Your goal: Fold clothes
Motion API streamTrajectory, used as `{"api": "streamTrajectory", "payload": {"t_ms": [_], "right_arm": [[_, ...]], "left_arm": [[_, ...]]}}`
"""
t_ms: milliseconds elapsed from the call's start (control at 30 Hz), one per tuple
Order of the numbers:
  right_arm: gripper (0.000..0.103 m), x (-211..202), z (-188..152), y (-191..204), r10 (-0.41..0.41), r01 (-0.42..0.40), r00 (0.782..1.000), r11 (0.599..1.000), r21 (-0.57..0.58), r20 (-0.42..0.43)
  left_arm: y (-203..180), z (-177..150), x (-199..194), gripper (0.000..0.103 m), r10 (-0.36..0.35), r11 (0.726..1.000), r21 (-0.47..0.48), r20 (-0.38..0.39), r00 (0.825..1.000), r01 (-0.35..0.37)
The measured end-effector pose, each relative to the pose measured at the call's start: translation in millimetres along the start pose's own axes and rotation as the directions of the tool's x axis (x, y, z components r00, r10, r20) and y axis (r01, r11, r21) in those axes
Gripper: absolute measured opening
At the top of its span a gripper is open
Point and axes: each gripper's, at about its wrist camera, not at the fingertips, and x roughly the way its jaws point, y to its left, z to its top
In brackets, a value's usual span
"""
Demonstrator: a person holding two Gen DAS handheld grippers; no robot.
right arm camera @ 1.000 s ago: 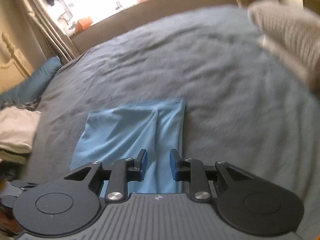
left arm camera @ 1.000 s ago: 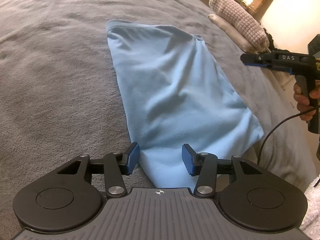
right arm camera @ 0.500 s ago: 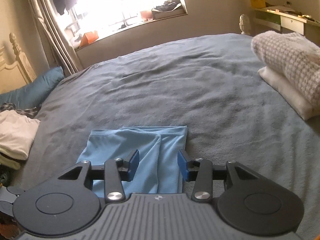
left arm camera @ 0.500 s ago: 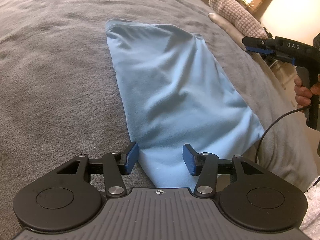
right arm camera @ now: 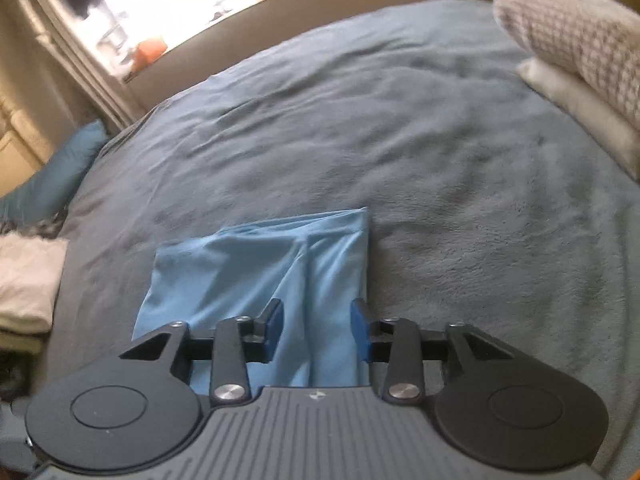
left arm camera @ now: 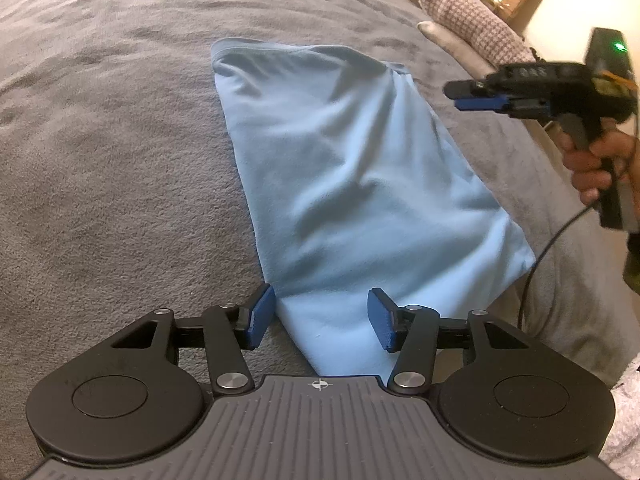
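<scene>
The left gripper (left arm camera: 322,318) hangs over the near corner of the light blue garment (left arm camera: 360,184), its jaws about halfway apart and opening; the cloth's narrow near end lies on the bed below the gap between the blue pads (left arm camera: 262,316), and neither pad presses on it. The right gripper (right arm camera: 316,330) is over the opposite long side of the same garment, jaws a moderate way apart and closing, with a strip of cloth and a lengthwise crease seen through the gap below them but nothing pinched (this view is blurred, so finer contact is hard to read). In the left wrist view that right gripper appears at the right edge, raised above the bed, its handle gripped by a hand (left arm camera: 596,160) with a black cable (left arm camera: 536,264) trailing down. The garment lies folded into a long panel, flat but wrinkled, on the grey blanket (left arm camera: 120,140) that covers the bed. Near the bed's edge is a knitted grey-and-white bundle (right arm camera: 580,36) resting on a pale pillow (right arm camera: 580,112). A teal pillow (right arm camera: 64,172) and a stack of folded pale clothes (right arm camera: 28,280) sit at the far side.
</scene>
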Motion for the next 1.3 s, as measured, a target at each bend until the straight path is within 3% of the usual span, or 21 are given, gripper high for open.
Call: {"api": "streamTrajectory", "payload": {"t_ms": [333,467,567,733,867,1033,1100,1233,1300], "right_arm": [[0.036,53,29,-7,0.072,-0.070,0.997,0.997,0.039,-0.036],[0.030,53,34,1,0.052,-0.051,0.999,0.998,0.029,-0.012],[0.030,41,38,23,0.044,-0.043,0.999,0.997,-0.059,0.007],[0.031,49,49,79,0.154,-0.176,0.982,0.958,-0.226,-0.110],[0.032,80,55,115,0.113,-0.181,0.974,0.912,-0.369,-0.198],[0.032,109,65,135,0.091,-0.199,0.961,0.881,-0.429,-0.259],[0.048,118,71,141,0.143,-0.270,0.942,0.859,-0.435,-0.303],[0.058,144,80,146,0.176,-0.335,0.914,0.837,-0.433,-0.366],[0.058,157,83,146,0.177,-0.350,0.901,0.835,-0.425,-0.395]], "left_arm": [[1,0,1,0.053,-0.004,1.000,0.008,-0.009,1.000,0.004],[2,0,2,0.053,-0.010,1.000,0.022,-0.014,1.000,0.011],[2,-1,2,0.054,-0.017,0.999,0.030,-0.016,1.000,0.018],[4,-1,2,0.055,-0.033,0.999,0.034,-0.015,0.999,0.033],[6,-2,0,0.056,-0.046,0.998,0.036,-0.014,0.999,0.047],[8,-5,-2,0.056,-0.064,0.997,0.040,-0.023,0.998,0.064],[8,-6,-3,0.056,-0.069,0.996,0.046,-0.026,0.997,0.071],[10,-8,-4,0.056,-0.081,0.995,0.047,-0.032,0.996,0.082],[10,-9,-4,0.056,-0.087,0.995,0.048,-0.034,0.996,0.089]]}}
